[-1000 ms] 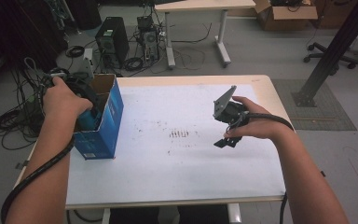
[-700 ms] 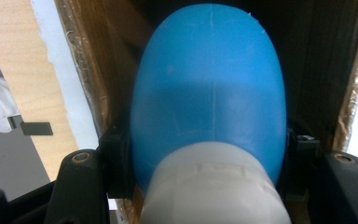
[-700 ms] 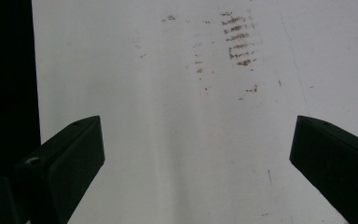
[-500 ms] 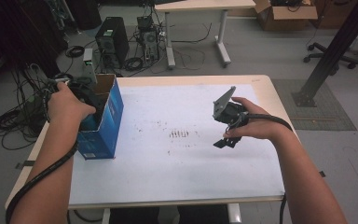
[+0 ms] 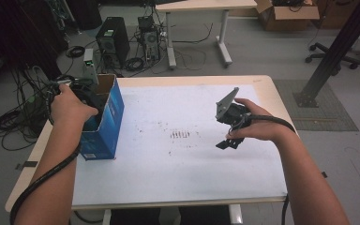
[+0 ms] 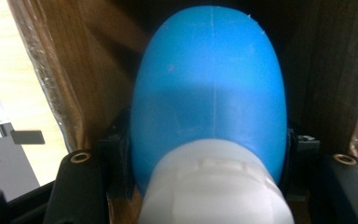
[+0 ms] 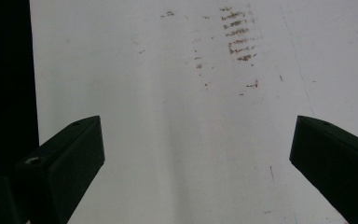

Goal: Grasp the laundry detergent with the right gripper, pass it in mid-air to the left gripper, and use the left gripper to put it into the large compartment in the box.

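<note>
At nine o'clock on the table (image 5: pixel 178 187): left gripper (image 5: pixel 82 96) sunk in the mouth of an upright blue box (image 5: pixel 105 124), clamped on a blue bottle (image 6: pixel 209 93) with a white cap (image 6: pixel 214 186). Long axis straight along the jaws, cap nearest the camera, rounded base pointing deeper between the brown cardboard walls. At three o'clock: right gripper (image 5: pixel 228 140) hovering over stained white tabletop, jaws spread wide, holding nothing.
</note>
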Demonstrator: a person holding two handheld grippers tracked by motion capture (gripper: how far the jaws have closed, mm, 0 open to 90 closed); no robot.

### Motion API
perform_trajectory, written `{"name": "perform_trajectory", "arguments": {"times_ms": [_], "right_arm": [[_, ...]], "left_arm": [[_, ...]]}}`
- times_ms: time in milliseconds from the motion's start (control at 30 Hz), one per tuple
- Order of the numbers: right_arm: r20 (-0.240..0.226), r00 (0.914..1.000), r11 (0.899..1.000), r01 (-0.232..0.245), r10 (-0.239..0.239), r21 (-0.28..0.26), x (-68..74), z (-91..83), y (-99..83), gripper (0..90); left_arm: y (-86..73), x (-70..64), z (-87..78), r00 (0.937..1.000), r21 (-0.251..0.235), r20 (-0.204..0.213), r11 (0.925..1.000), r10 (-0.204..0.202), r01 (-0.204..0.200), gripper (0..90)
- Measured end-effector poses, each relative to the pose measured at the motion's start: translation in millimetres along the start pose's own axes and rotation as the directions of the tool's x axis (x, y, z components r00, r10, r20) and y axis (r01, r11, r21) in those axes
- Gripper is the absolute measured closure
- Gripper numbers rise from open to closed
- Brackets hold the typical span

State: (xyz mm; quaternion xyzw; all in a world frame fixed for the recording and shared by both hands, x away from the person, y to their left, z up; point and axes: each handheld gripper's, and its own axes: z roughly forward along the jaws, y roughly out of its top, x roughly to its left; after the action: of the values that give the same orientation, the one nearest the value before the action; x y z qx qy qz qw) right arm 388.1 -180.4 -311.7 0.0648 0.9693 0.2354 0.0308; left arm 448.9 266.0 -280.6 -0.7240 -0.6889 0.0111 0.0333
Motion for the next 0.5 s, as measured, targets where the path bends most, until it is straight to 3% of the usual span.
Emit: {"name": "perform_trajectory", "arguments": {"times_ms": [500], "right_arm": [[-0.01, 0.9999, 1.0, -0.006, 0.006, -0.004, 0.6, -2.6, -3.7, 3.0]], "left_arm": [[-2.9, -0.3, -2.3, 0.9999, -0.013, 0.01, 0.9999, 0.011, -0.011, 34.1]]}}
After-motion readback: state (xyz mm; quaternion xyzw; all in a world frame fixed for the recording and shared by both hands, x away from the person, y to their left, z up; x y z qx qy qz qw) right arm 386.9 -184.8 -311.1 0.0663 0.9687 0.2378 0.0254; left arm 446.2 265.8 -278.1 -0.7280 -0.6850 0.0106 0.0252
